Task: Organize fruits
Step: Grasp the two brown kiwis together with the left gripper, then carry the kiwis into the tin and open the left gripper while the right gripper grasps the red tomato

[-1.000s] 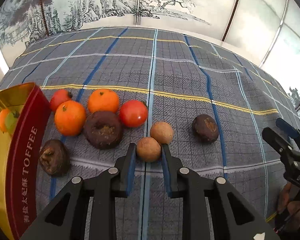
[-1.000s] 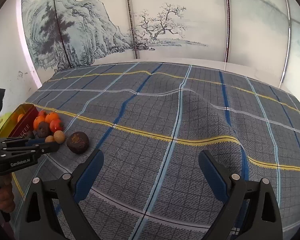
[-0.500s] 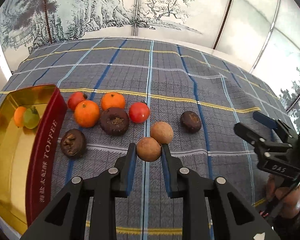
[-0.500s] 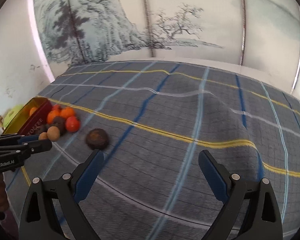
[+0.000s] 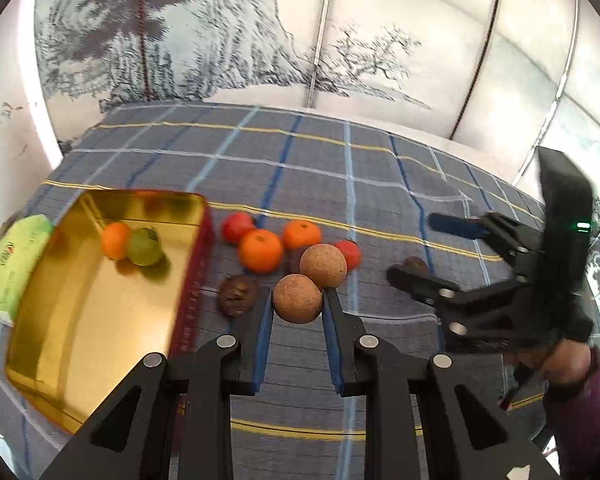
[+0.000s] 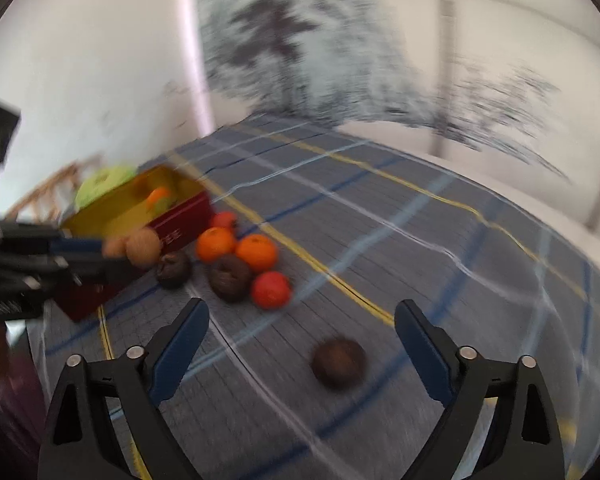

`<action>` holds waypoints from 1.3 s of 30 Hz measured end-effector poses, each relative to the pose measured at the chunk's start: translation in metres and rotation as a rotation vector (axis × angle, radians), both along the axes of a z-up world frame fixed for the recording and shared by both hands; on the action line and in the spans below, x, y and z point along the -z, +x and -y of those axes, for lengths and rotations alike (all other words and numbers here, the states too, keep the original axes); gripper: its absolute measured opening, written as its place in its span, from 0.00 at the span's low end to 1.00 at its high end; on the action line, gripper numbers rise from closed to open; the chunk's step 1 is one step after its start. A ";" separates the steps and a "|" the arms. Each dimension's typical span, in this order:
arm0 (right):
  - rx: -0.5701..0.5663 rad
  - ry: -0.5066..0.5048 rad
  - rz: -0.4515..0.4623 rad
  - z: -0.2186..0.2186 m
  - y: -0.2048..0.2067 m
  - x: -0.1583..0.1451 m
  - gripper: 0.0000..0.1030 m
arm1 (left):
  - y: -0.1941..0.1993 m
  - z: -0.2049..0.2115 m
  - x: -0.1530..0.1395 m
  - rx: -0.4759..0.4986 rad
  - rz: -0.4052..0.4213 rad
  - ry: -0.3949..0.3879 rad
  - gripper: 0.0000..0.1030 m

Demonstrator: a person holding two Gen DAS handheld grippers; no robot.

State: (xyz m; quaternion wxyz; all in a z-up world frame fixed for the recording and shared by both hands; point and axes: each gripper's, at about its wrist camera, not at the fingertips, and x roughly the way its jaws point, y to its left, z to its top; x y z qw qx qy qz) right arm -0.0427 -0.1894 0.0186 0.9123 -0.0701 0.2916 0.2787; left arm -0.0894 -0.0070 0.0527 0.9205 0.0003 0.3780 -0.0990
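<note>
Lift-off is the change in your left wrist view: your left gripper [image 5: 297,310], clamped on the round tan cork-textured fruit [image 5: 297,298], has raised it off the grey plaid tablecloth [image 5: 340,168] and swung toward the gold-lined red toffee tin [image 5: 88,300], which already holds a small orange and a green fruit, so the drop looks close. In your right wrist view, blurred by its swing, your right gripper [image 6: 300,330] now hangs with fingers spread and empty over the lone dark brown wrinkled fruit [image 6: 339,362], probably your next pick.
</note>
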 end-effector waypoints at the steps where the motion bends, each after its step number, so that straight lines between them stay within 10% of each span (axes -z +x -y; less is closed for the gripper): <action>1: -0.041 -0.027 -0.012 -0.009 0.009 0.002 0.79 | -0.001 -0.006 -0.003 -0.011 0.008 0.000 0.20; 12: -0.180 -0.207 -0.064 -0.056 0.056 0.030 0.65 | -0.001 -0.052 -0.018 -0.077 0.040 0.033 0.21; 17: -0.212 -0.218 -0.130 -0.060 0.065 0.041 0.39 | 0.007 -0.080 -0.019 -0.128 0.026 0.047 0.21; 39: -0.091 0.040 -0.031 -0.027 -0.030 -0.021 0.35 | 0.073 -0.147 0.021 -0.265 -0.071 0.219 0.21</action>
